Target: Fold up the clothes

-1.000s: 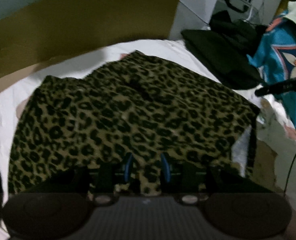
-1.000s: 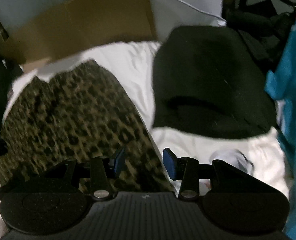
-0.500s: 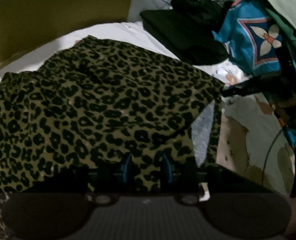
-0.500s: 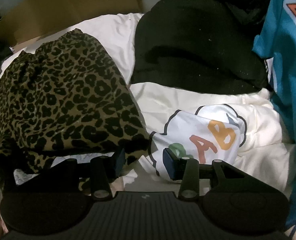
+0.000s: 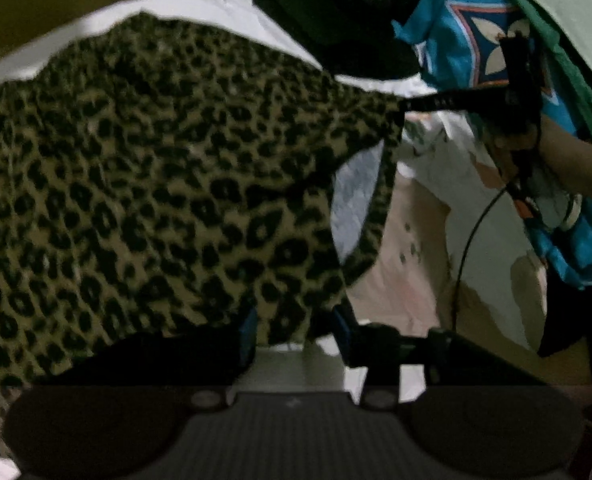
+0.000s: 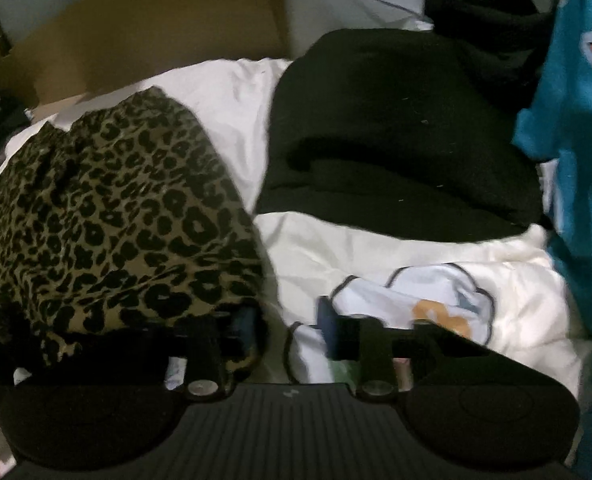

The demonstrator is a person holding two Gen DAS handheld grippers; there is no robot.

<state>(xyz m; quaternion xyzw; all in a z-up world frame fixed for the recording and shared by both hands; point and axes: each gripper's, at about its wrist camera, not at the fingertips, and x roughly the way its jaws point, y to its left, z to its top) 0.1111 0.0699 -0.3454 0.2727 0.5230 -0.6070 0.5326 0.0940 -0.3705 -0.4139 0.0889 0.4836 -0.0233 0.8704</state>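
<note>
A leopard-print garment lies spread over the white bed sheet and fills most of the left wrist view. My left gripper stands open, with the garment's near edge hanging between its blue pads. The right gripper shows in the left wrist view touching the garment's right corner. In the right wrist view the garment lies at the left and my right gripper is open, its left finger under the cloth's edge.
A folded black garment lies on the bed at the back right. A teal patterned cloth hangs at the right. A white cloth with a coloured print lies before the right gripper. Brown cardboard stands behind the bed.
The left gripper has opened wider and moved to the right along the garment's near edge. The right gripper has come down to the garment's right corner, its left finger slipping under the cloth.
</note>
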